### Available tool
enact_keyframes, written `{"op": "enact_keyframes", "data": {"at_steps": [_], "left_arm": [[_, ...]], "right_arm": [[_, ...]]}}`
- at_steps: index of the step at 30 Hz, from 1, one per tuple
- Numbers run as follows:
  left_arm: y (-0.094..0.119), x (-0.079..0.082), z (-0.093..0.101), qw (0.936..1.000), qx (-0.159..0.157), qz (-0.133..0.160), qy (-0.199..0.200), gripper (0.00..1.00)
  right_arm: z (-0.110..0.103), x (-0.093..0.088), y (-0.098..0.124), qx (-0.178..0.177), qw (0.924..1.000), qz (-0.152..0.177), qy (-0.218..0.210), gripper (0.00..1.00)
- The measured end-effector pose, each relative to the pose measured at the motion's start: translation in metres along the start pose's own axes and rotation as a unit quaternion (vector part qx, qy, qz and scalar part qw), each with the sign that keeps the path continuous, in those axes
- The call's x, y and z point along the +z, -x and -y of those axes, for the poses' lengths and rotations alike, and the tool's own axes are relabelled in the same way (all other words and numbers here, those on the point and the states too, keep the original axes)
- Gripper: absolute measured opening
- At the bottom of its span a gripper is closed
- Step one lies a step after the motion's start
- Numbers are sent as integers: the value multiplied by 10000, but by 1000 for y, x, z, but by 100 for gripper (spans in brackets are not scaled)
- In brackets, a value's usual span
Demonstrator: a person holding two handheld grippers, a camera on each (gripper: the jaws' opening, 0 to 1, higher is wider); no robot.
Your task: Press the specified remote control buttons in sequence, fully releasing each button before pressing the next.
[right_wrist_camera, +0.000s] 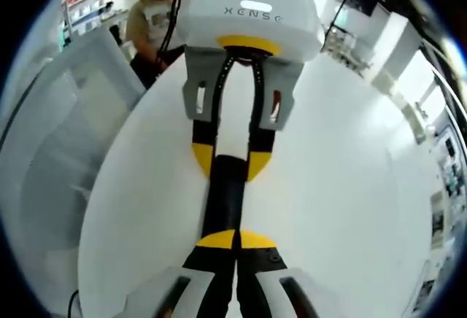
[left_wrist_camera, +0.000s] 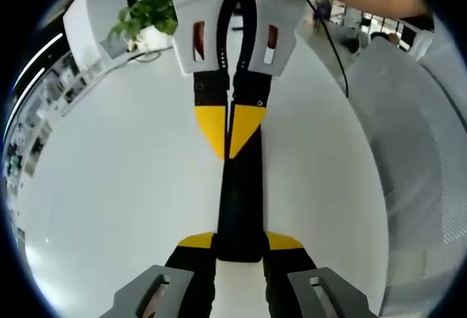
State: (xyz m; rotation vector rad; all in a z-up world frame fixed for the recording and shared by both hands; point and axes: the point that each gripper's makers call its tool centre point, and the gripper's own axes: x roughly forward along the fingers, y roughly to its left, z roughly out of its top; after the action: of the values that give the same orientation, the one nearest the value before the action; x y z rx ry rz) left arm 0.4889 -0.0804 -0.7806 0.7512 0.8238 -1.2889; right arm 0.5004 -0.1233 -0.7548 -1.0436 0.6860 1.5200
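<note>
A long black remote (left_wrist_camera: pixel 239 201) lies along the white table (left_wrist_camera: pixel 109 187), with its buttons too dark to make out. My left gripper (left_wrist_camera: pixel 239 243) is shut on the near end of the remote, one yellow tip on each side. My right gripper (left_wrist_camera: pixel 230 132) comes in from the far side, its yellow tips shut together and resting on the remote's top face. In the right gripper view the same closed right gripper (right_wrist_camera: pixel 235 239) touches the remote (right_wrist_camera: pixel 225 194), while the left gripper (right_wrist_camera: pixel 230 159) clamps the far end.
A potted green plant (left_wrist_camera: pixel 146 15) and a black cable (left_wrist_camera: pixel 332 48) sit at the table's far edge. A white perforated panel (left_wrist_camera: pixel 419 157) stands beside the table. A person (right_wrist_camera: pixel 149 12) is behind the table edge.
</note>
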Motion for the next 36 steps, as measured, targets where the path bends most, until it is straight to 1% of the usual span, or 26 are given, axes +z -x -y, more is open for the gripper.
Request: {"op": "enact_keyframes", "data": {"at_steps": [17, 36], "left_arm": [[0, 0, 0, 10000, 2, 4, -15, 24], [0, 0, 0, 10000, -10, 20, -42, 24]], "right_arm": [[-3, 3, 5, -14, 10000, -21, 23, 0], [-10, -4, -9, 181, 9997, -152, 87, 0]]}}
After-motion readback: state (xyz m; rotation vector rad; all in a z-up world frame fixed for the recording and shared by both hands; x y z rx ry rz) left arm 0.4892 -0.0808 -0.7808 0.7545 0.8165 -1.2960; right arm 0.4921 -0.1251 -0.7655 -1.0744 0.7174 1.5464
